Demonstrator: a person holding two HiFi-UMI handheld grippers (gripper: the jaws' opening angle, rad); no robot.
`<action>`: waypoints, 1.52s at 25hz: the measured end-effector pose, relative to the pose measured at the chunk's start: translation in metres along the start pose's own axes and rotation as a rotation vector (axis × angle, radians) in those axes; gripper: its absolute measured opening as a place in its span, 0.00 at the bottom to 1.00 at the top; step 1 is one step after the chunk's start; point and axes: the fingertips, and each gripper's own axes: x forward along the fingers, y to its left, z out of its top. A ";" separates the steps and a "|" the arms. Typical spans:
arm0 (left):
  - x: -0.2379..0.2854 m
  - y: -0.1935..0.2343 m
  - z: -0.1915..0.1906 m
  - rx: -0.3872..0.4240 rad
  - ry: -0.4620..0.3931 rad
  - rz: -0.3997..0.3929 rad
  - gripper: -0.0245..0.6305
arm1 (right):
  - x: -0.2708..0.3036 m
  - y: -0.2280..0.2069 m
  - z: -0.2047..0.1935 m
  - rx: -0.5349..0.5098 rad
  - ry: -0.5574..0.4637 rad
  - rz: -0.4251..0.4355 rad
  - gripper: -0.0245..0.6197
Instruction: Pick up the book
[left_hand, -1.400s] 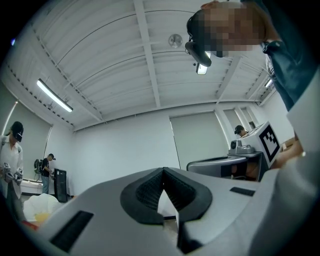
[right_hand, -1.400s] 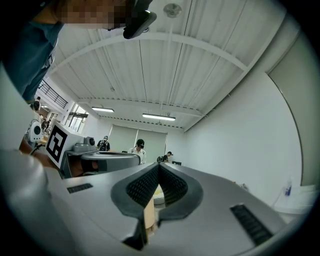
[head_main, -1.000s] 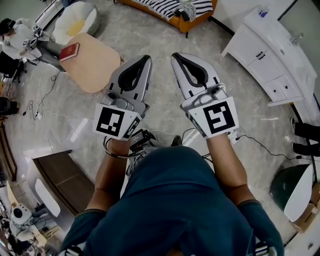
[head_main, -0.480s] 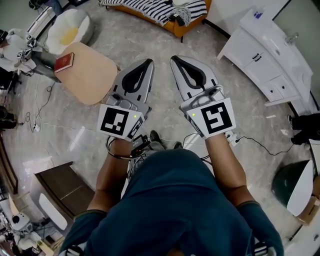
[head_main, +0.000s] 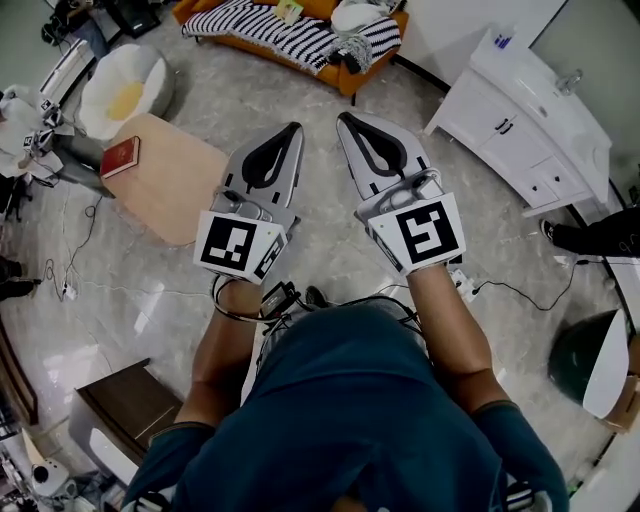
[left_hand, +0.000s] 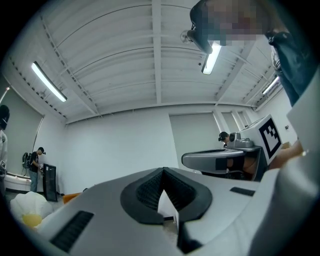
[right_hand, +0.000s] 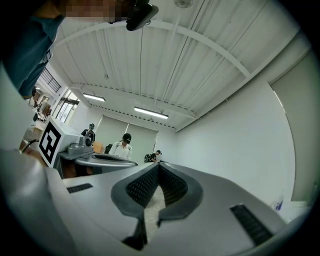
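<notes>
jaws together on left gripper (head_main: 292, 128), right gripper (head_main: 343, 118), book (head_main: 120, 157) on table (head_main: 178, 188)

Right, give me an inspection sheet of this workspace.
surface: low wooden table, ahead-left of both grippers.
job's things: red book lies flat at the table's left corner, not held.
clutter: nothing seen on the table besides the book.
grippers: left gripper and right gripper both shut, empty, side by side above the floor.
cables: black cable on the floor at right.
surroundings: orange sofa, white sink cabinet, white beanbag.
</notes>
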 end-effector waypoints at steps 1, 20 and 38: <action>0.002 0.005 0.001 -0.001 -0.003 0.000 0.04 | 0.004 0.000 0.001 -0.006 0.000 0.001 0.06; 0.108 0.030 -0.010 0.042 0.019 0.088 0.04 | 0.053 -0.092 -0.023 0.029 -0.017 0.071 0.06; 0.198 0.036 -0.033 0.086 0.019 0.152 0.04 | 0.075 -0.182 -0.066 0.092 -0.050 0.068 0.06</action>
